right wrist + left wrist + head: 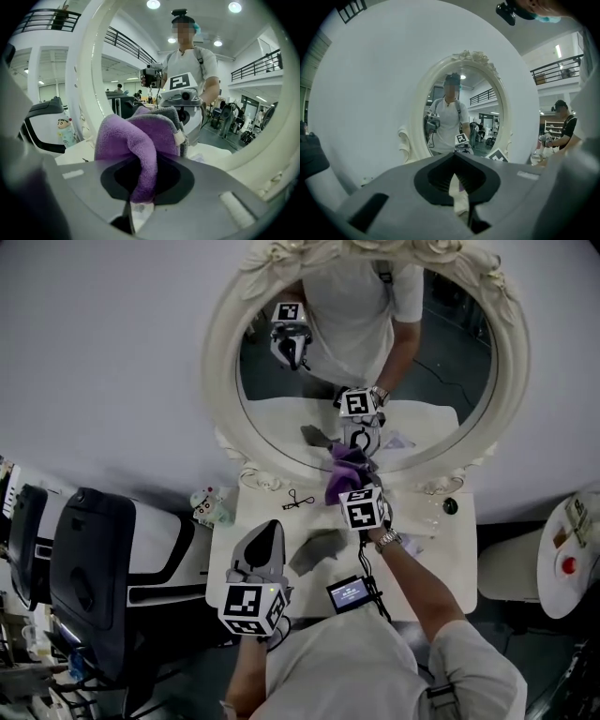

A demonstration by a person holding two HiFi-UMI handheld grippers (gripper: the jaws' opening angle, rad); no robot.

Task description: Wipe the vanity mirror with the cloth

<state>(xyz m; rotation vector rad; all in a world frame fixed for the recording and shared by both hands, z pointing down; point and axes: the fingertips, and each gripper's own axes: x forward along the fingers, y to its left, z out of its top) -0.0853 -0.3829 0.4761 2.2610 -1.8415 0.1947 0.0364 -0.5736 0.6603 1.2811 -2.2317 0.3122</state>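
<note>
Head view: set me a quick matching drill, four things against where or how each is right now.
1 cloth
2 left gripper
3 small screen
4 figurine

A beside the table's left edge
B shut, empty, back from the mirror
C pinched in the right gripper at the mirror's lower rim
D on the table's near edge

Pairs: 1-C, 2-B, 3-D, 4-A

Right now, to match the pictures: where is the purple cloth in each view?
Head view: the cloth sits centre, in the right gripper, low on the mirror.
Left gripper view: just a purple sliver low centre, probably it.
Right gripper view: centre, clamped in the jaws.
Shared landmark: the white oval frame.
</note>
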